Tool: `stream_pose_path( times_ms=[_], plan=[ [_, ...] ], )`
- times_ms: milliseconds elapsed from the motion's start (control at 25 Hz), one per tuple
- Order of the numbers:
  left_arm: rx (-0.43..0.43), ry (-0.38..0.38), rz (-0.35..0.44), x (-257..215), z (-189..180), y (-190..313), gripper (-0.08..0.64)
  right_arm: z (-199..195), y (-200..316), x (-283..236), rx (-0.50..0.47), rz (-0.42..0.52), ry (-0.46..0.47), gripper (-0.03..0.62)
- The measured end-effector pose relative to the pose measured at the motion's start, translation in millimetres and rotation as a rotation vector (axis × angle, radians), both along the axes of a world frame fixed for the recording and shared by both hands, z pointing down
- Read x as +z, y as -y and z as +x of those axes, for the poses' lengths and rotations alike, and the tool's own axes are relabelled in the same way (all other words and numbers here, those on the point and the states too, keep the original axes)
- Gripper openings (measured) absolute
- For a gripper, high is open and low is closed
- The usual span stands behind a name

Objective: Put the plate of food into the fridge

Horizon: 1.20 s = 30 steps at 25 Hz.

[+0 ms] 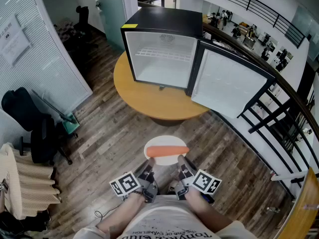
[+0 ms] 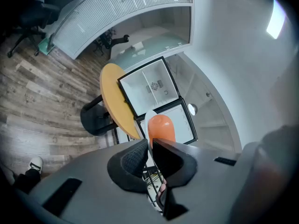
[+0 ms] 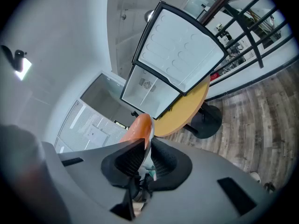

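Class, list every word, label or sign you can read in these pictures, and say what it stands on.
Nothing reads clearly.
Paper notice on the blinds: too small.
Yellow label on the fridge: too small.
Shirt print: upside down, cut off.

Wood floor (image 1: 109,133), round table (image 1: 149,102) (tan), white blinds (image 1: 45,54)

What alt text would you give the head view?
Seen from above, the left gripper and the right gripper each clamp an edge of a white plate bearing a long orange food item, held over a wood floor. Ahead, a black mini fridge stands on a round wooden table, its door swung open to the right.
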State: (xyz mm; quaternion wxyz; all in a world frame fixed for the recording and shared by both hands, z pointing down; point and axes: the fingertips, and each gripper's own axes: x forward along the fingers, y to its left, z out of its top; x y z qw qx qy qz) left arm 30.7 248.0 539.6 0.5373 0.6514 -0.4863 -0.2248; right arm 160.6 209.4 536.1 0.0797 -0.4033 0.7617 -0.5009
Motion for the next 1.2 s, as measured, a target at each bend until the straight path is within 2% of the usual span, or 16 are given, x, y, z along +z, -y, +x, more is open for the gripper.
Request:
stream_pose_path(
  times_ms=[720,1200],
  plan=[
    [0.006,-0.014,-0.002,2.3,-0.9,5.1,0.044,-1.0,5.3,1.7,0.002,-0.005,0.011,0.058],
    [0.039,-0.025,0.000,6.4,-45.4,-1.0,0.044,-45.5,-1.9,2.4,0.019,-0.004,0.007,0.057]
  ],
)
